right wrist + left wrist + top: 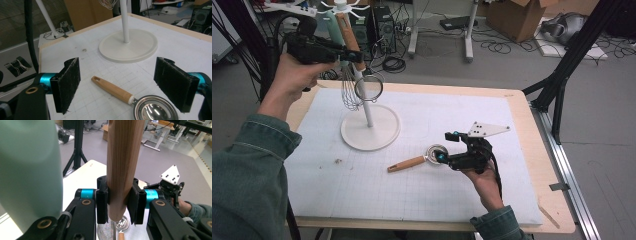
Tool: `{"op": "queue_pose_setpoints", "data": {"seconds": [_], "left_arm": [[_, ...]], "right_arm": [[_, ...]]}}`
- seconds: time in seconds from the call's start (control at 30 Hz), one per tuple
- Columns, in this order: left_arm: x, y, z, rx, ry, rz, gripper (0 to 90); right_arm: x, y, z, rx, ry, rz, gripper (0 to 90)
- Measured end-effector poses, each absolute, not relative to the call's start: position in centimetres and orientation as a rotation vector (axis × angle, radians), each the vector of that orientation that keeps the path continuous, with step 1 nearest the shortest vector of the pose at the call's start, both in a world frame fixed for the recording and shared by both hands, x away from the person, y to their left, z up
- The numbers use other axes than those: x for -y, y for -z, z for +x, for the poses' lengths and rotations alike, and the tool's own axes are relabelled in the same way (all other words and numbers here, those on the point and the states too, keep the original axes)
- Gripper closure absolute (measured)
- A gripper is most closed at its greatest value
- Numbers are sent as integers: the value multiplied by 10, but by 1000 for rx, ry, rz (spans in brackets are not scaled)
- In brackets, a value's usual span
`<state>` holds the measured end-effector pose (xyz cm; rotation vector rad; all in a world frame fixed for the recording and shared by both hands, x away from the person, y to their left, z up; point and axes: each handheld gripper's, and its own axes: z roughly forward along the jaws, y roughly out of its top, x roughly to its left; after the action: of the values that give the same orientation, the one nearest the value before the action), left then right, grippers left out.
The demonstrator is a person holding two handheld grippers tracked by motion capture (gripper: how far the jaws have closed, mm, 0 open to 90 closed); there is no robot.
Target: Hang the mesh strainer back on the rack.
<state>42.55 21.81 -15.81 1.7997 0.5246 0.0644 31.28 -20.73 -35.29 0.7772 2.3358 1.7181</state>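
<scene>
The left gripper (119,201) pinches the smooth, round wooden handle of a wire whisk (350,92), held up beside the thin white pole of the rack (371,131), whose flat round base sits on the white gridded mat (462,120). A pale green rounded thing (30,170) hangs close at its side. The right gripper (117,83) stands spread wide, its fuzzy black pads either side of a small strainer (135,98) lying flat on the mat: tapered wooden handle, shiny metal bowl, between the jaws but untouched
</scene>
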Motion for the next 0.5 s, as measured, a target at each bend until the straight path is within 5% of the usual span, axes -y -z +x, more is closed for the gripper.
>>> {"op": "queue_pose_setpoints", "data": {"seconds": [0.5], "left_arm": [[-227,169,420,-551,-74,1718,718]], "right_arm": [[205,352,312,-2330,-1722,771,205]]}}
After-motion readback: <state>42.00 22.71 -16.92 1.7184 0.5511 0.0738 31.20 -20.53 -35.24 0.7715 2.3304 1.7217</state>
